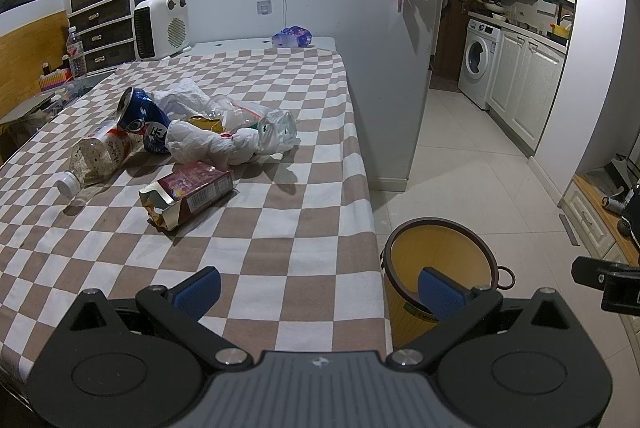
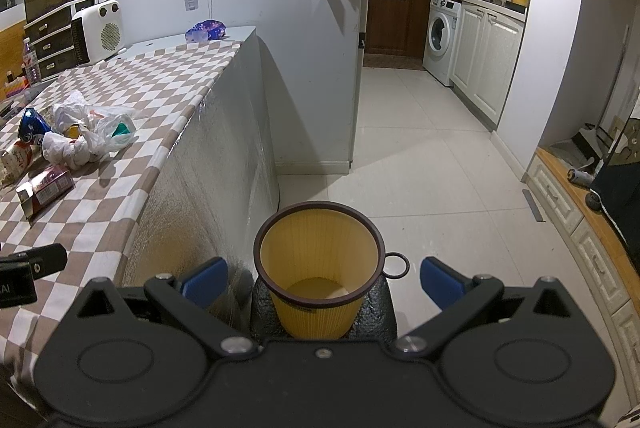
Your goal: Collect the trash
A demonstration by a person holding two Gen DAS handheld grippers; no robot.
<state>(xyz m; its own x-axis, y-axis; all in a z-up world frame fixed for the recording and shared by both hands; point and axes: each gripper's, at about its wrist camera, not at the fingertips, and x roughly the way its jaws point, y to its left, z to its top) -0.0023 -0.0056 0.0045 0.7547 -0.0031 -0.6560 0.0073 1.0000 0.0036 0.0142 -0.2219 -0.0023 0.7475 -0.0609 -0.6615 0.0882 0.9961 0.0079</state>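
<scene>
On the checked cloth (image 1: 280,260) the trash lies in one loose heap. Leftmost is a clear bottle (image 1: 94,158) on its side, white cap toward the near edge; its inside looks speckled, but whether that is residue or print is hard to tell. Its far end touches a dented blue can (image 1: 142,118), which is tilted with its open top up and to the left. To the right of the can, crumpled white bags (image 1: 224,136) are bunched together; something yellow and something green show through the plastic, too wrapped to identify. In front of the heap lies a torn-open red carton (image 1: 188,192), foil lining showing at its ragged mouth; nothing can be seen inside.

To the right, off the table's near corner, the yellow bin (image 2: 318,268) stands on the floor, dark rim, small ring at its right side. In the right wrist view its bottom is visible and bare.

The left gripper (image 1: 320,290) hovers above the near part of the cloth, aimed at the heap, blue pads spread wide with nothing between them; its right pad overlaps the bin's rim in that view. The right gripper (image 2: 322,280) hangs over the bin, pointing down into it, fingers likewise wide apart and empty.

The bin's base is hidden behind the gripper bodies in both views.
</scene>
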